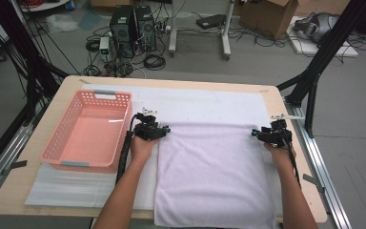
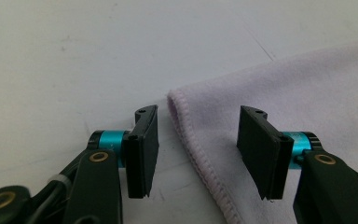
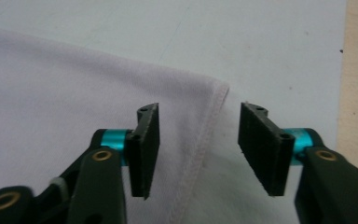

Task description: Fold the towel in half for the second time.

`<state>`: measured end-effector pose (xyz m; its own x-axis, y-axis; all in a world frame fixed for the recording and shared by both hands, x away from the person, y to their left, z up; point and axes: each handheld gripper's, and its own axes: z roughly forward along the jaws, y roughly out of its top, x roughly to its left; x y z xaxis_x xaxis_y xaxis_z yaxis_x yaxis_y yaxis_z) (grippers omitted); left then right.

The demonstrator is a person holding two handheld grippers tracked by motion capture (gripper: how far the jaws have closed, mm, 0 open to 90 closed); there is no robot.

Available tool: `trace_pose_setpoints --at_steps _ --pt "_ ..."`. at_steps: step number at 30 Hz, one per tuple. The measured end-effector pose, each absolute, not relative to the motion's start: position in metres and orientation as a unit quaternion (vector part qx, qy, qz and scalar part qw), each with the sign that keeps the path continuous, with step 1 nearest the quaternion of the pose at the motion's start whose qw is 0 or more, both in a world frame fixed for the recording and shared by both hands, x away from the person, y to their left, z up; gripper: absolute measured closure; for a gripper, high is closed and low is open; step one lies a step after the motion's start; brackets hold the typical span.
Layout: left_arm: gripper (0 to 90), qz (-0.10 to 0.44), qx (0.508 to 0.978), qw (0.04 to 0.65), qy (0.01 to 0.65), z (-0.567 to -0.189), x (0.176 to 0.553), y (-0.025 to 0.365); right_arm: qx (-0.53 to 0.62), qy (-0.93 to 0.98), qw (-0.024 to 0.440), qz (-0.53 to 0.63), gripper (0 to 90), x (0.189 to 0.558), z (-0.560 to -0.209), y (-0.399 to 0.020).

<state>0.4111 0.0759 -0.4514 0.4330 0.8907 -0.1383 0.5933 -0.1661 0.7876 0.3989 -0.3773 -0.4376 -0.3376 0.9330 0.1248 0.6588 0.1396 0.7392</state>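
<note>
A pale lilac towel (image 1: 214, 176) lies flat on the white mat, its near end hanging over the table's front edge. My left gripper (image 1: 164, 130) is at the towel's far left corner and my right gripper (image 1: 256, 133) at its far right corner. In the left gripper view the stitched corner of the towel (image 2: 307, 93) lies between the jaws of the left gripper (image 2: 198, 154), which stand apart without pressing on it. In the right gripper view the towel's hemmed corner (image 3: 65, 93) likewise sits between the parted jaws of the right gripper (image 3: 198, 151).
A pink plastic basket (image 1: 90, 166) stands empty at the table's left, close to my left hand. The white mat (image 1: 205, 102) covers most of the wooden table (image 1: 24, 181). Black frame posts, cables and computers stand on the floor beyond.
</note>
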Motion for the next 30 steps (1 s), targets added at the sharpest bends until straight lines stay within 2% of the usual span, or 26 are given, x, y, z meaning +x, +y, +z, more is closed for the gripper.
trace_pose_setpoints --at_steps 3,6,8,9,10,12,15,20,23,30 --pt "54.4 0.203 0.746 0.393 0.498 -0.451 0.41 0.071 0.542 0.745 0.175 0.348 56.9 0.405 -0.442 -0.37" --pt "60.2 0.204 0.746 0.394 0.496 -0.451 0.409 0.073 0.538 0.75 0.187 0.338 63.0 0.404 -0.442 -0.366" --pt "63.2 0.205 0.746 0.397 0.494 -0.452 0.409 0.073 0.53 0.756 0.177 0.34 76.5 0.403 -0.441 -0.366" --pt "68.0 0.2 0.757 0.401 0.475 -0.452 0.408 0.072 0.527 0.759 0.174 0.341 80.4 0.403 -0.441 -0.365" --pt "76.8 0.202 0.763 0.4 0.465 -0.451 0.407 0.069 0.524 0.762 0.173 0.339 82.1 0.402 -0.441 -0.364" --pt "82.0 0.204 0.767 0.399 0.46 -0.452 0.407 0.068 0.526 0.76 0.17 0.342 83.7 0.402 -0.441 -0.364" --pt "83.1 0.192 0.761 0.406 0.468 -0.452 0.407 0.07 0.536 0.749 0.157 0.356 85.3 0.402 -0.442 -0.368" --pt "85.7 0.19 0.734 0.43 0.49 -0.447 0.408 0.075 0.523 0.745 0.207 0.358 86.4 0.395 -0.444 -0.365" --pt "85.9 0.207 0.697 0.475 0.496 -0.433 0.406 0.078 0.52 0.732 0.218 0.381 86.4 0.395 -0.437 -0.37" --pt "85.7 0.218 0.669 0.512 0.493 -0.417 0.407 0.082 0.496 0.706 0.261 0.432 86.2 0.395 -0.412 -0.376"
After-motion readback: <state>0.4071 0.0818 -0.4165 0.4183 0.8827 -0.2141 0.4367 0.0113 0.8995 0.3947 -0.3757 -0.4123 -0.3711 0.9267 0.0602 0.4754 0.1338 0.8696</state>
